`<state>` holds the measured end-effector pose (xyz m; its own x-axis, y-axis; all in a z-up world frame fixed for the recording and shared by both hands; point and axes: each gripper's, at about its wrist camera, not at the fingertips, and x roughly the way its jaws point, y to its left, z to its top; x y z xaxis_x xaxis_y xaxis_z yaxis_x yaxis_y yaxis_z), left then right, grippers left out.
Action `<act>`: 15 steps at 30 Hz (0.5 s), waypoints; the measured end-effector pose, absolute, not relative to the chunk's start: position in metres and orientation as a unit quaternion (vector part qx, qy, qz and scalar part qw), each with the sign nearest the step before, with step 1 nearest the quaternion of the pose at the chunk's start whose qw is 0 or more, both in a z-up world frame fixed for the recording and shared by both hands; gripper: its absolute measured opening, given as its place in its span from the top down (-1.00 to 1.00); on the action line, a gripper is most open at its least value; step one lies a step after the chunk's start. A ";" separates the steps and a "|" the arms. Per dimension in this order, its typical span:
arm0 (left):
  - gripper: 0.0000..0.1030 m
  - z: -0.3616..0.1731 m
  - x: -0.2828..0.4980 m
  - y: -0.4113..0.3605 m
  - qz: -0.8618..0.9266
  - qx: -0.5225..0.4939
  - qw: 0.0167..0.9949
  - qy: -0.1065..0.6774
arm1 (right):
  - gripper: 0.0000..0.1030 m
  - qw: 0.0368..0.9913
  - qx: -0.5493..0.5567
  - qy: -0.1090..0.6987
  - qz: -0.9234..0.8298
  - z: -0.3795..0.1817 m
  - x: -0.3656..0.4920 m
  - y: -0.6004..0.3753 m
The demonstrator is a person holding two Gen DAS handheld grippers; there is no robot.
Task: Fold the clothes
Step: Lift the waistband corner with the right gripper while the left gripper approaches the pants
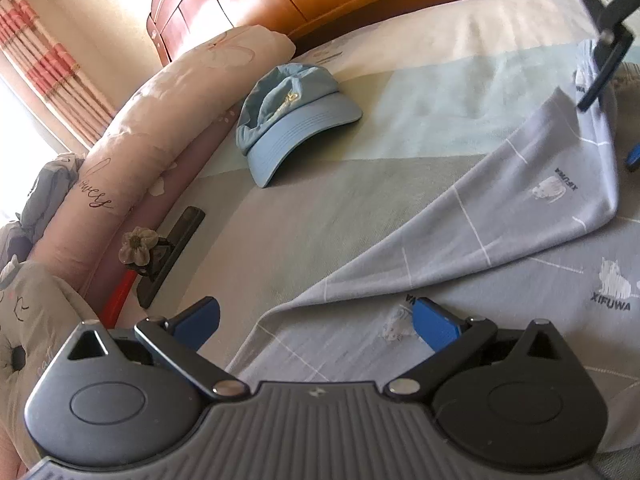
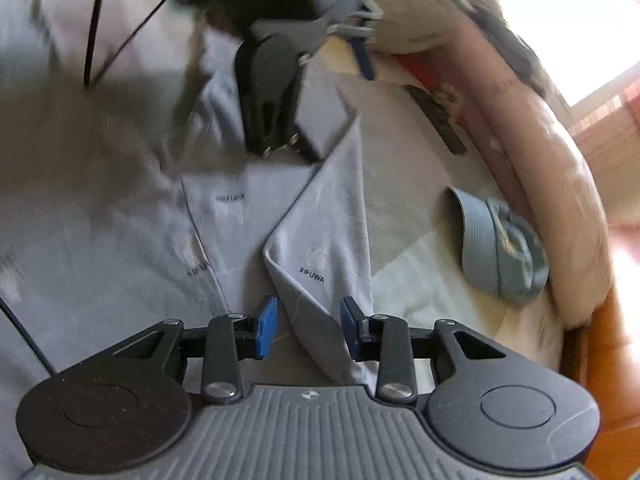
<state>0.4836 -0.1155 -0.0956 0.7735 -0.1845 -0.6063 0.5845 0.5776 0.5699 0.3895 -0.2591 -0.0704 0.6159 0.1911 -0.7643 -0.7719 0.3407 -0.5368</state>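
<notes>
Bed (image 1: pixel 280 220) bearing a pale blue printed shirt (image 1: pixel 500 216), folded corner between the right gripper (image 2: pixel 308 330)'s parted, untouching pads; left gripper (image 1: pixel 316 322) spread wide, empty; blue cap (image 1: pixel 288 120) nearby.

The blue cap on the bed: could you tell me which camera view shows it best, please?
The left wrist view: the blue cap lies sharp and fully visible, brim toward the camera. The right wrist view shows it blurred, near the frame's edge.

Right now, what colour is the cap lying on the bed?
Light blue cap, with a stitched brim; the left wrist view shows it best.
</notes>
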 end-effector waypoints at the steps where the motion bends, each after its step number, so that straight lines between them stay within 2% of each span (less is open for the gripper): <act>1: -0.98 -0.096 0.483 -0.115 -0.226 0.400 0.852 0.249 | 0.24 0.750 -0.498 0.299 0.316 -0.075 0.391 -0.255; 6: -0.98 -0.096 0.482 -0.113 -0.227 0.399 0.854 0.246 | 0.29 0.703 -0.565 0.285 0.325 -0.090 0.393 -0.243; 7: -0.98 -0.096 0.482 -0.113 -0.228 0.399 0.853 0.245 | 0.45 0.698 -0.567 0.288 0.329 -0.089 0.394 -0.242; 8: -0.98 -0.096 0.481 -0.113 -0.232 0.403 0.852 0.241 | 0.80 0.701 -0.566 0.288 0.326 -0.087 0.394 -0.242; 9: -0.98 -0.096 0.479 -0.113 -0.237 0.410 0.849 0.235 | 0.92 0.704 -0.564 0.288 0.322 -0.085 0.395 -0.242; 15: -0.98 -0.099 0.470 -0.121 -0.265 0.484 0.813 0.187 | 0.92 0.744 -0.537 0.278 0.282 -0.064 0.398 -0.245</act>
